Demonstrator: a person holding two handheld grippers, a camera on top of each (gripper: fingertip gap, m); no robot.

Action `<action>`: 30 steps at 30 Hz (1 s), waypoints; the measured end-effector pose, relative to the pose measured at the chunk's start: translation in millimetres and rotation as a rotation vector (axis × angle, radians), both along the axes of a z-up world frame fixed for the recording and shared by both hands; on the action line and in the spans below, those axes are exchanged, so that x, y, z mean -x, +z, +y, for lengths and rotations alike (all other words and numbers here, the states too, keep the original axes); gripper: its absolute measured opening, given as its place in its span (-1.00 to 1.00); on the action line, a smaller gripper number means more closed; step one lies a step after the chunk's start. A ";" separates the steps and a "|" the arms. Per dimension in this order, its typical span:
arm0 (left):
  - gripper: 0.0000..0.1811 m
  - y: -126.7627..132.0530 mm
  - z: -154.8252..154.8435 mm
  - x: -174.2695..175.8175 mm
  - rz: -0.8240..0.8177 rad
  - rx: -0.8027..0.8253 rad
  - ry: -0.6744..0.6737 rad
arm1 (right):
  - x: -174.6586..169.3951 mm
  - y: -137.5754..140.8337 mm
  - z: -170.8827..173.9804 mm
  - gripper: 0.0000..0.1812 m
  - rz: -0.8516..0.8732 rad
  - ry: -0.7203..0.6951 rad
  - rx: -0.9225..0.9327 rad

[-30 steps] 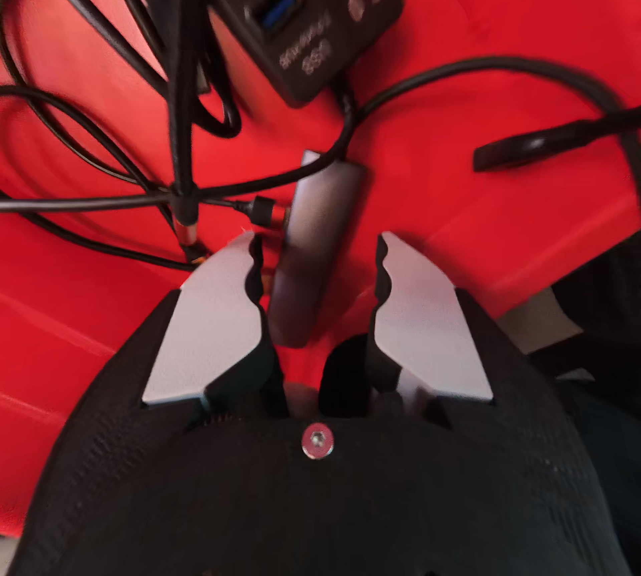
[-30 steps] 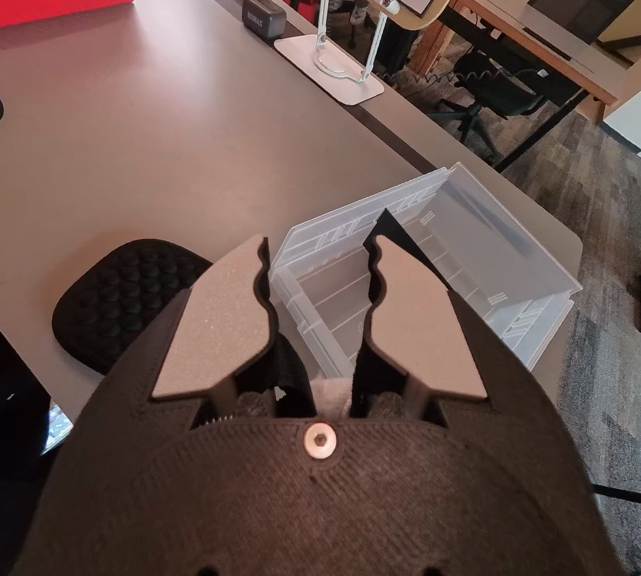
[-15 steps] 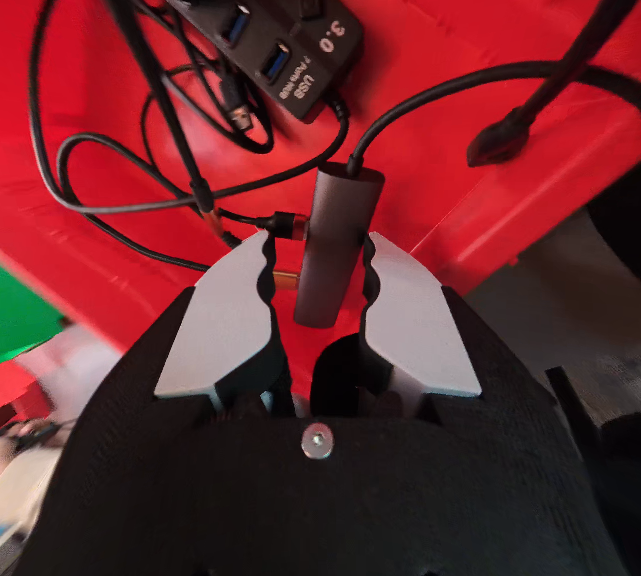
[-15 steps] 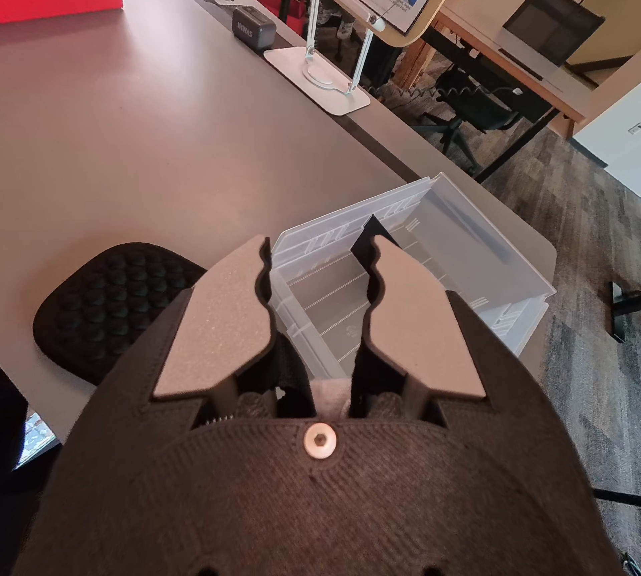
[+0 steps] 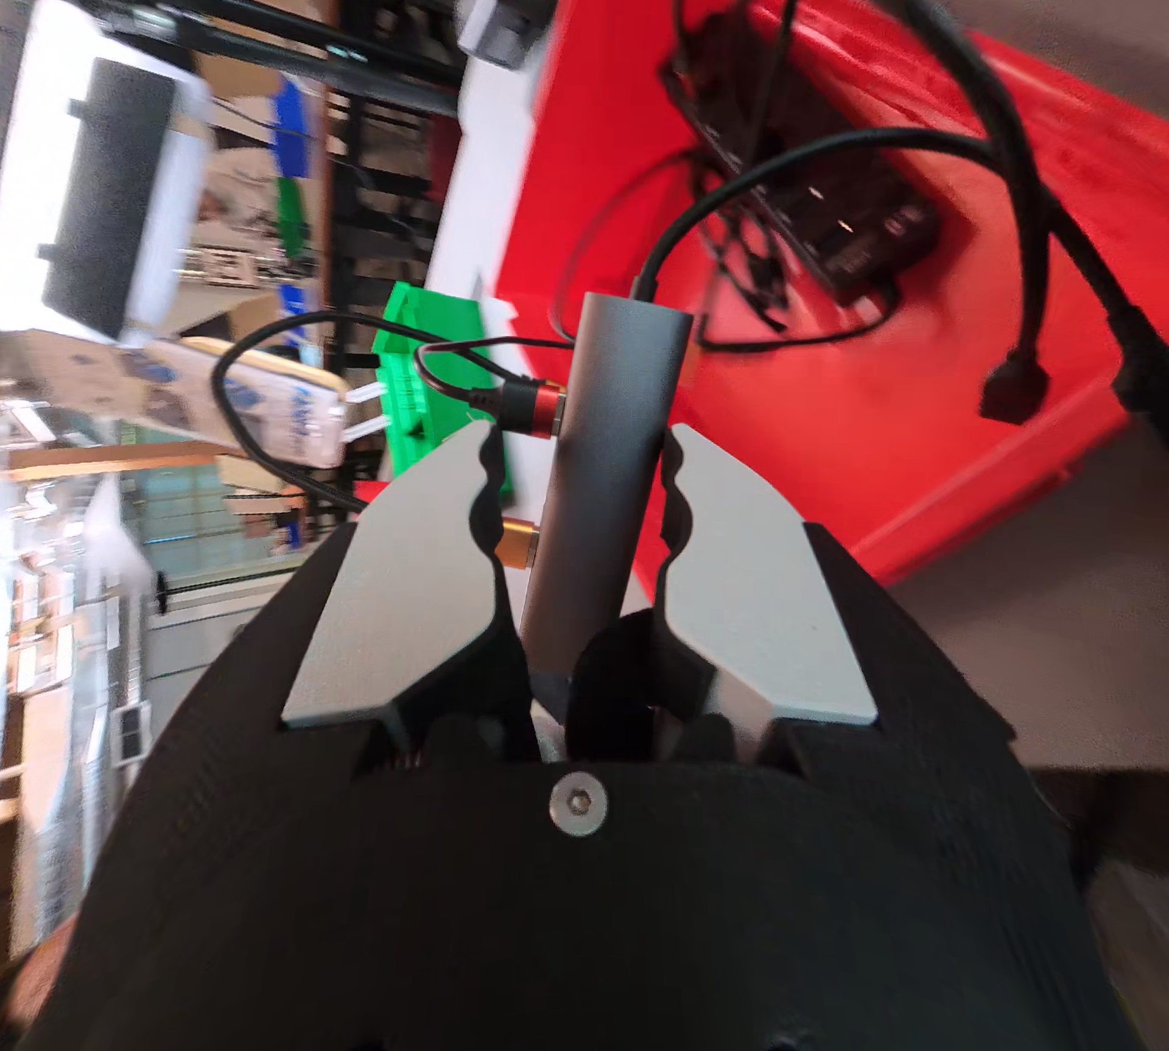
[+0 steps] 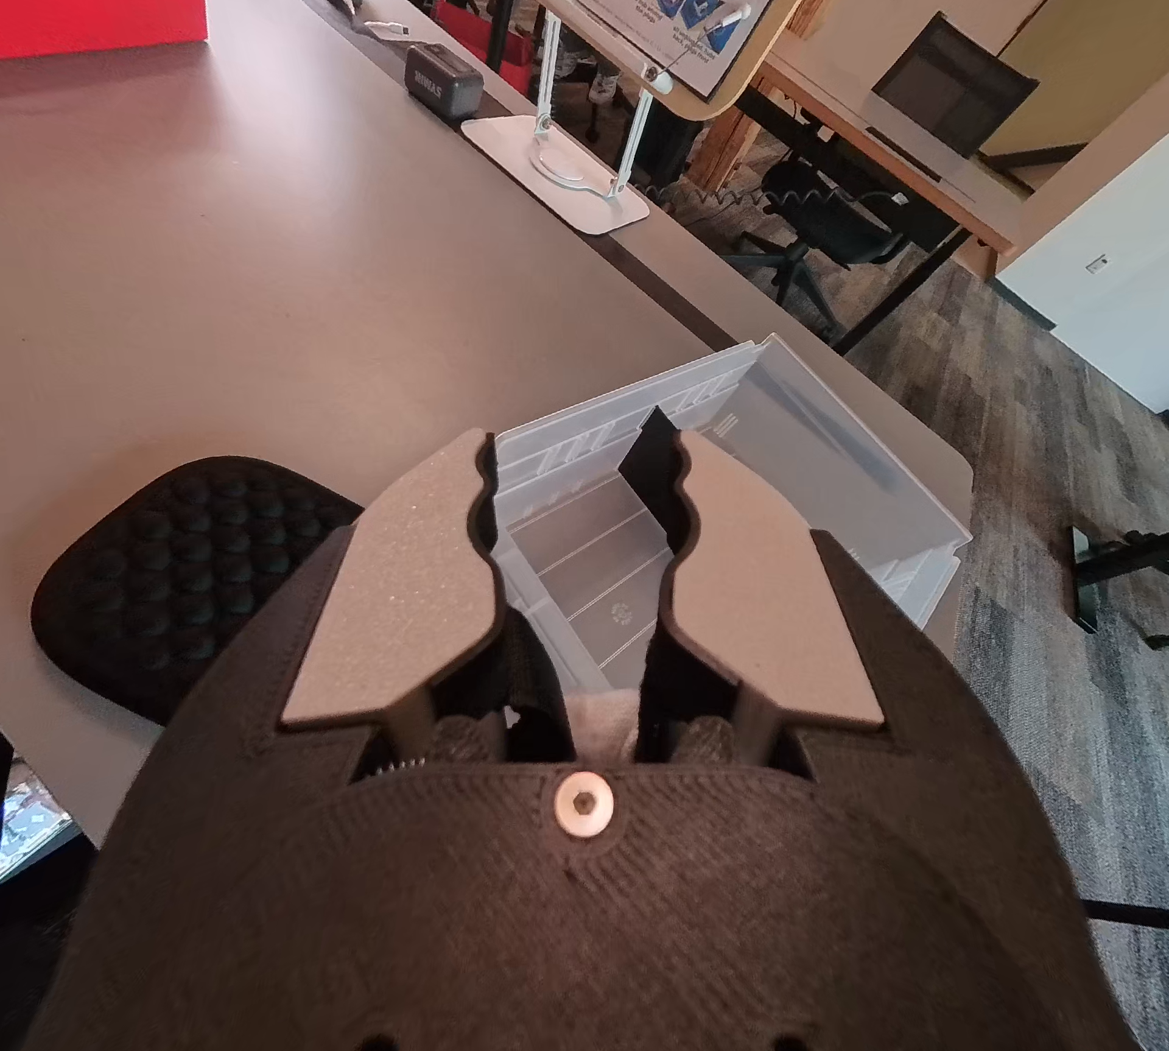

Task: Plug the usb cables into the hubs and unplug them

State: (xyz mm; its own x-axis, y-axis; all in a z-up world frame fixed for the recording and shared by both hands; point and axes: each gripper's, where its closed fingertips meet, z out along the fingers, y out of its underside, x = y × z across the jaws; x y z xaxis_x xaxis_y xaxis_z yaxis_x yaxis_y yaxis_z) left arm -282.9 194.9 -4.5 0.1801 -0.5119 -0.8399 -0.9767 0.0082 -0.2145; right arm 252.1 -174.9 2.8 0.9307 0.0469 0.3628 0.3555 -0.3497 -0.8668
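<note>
- Across the table (image 6: 265, 287), near its far left corner, a red bin (image 5: 885, 388) holds a black hub (image 5: 854, 236) amid tangled cables.
- Left hand-held gripper (image 5: 579, 451) — clamped on a grey hub (image 5: 607, 451), lifted clear of the bin, a red-collared plug (image 5: 538, 407) and a gold plug (image 5: 519, 543) in its side.
- Right hand-held gripper (image 6: 585, 451) — fingers apart, holding nothing, above a clear organiser box (image 6: 791, 451) at the table's right edge.

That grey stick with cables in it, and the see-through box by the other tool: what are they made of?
The grey hub looks like brushed or anodised metal, perhaps aluminium: an even matte sheen with soft highlights, though painted plastic is possible. The clear box looks like moulded plastic: translucent, glossy walls with thin ribs. The red plug seems shiny metal.
</note>
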 end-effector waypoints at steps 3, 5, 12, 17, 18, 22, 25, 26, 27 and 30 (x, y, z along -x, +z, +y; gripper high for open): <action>-0.48 38.0 -1.8 -6.5 -0.066 -0.215 -0.019 | 1.1 1.3 0.8 -0.43 -0.005 0.002 -0.004; -0.62 64.3 -10.3 -16.2 -0.159 -0.371 -0.067 | 2.9 3.0 1.5 -0.43 -0.010 0.007 -0.010; -0.63 83.6 -43.4 -63.3 -0.433 -0.498 -0.274 | 20.4 9.0 10.3 -0.43 -0.029 0.072 -0.027; -0.62 77.9 -52.9 -86.4 -0.447 -0.630 -0.354 | 30.7 8.3 18.8 -0.43 -0.056 0.103 -0.010; -0.63 78.3 -57.2 -89.3 -0.440 -0.671 -0.365 | 32.3 8.4 20.2 -0.43 -0.062 0.107 -0.009; -0.64 94.8 -80.7 -95.0 -0.348 -0.891 -0.364 | 40.5 13.1 25.6 -0.43 -0.082 0.125 -0.020; -0.63 119.1 -108.5 -92.3 -0.409 -1.044 -0.342 | 51.7 18.2 28.6 -0.44 -0.098 0.162 -0.038; -0.63 128.9 -121.1 -90.7 -0.480 -1.078 -0.359 | 55.4 19.8 29.2 -0.44 -0.105 0.173 -0.044; -0.63 137.8 -131.6 -87.1 -0.540 -1.100 -0.362 | 58.6 21.1 29.8 -0.44 -0.112 0.183 -0.048; -0.63 149.8 -148.8 -81.7 -0.601 -1.105 -0.371 | 66.7 23.2 30.6 -0.44 -0.132 0.206 -0.053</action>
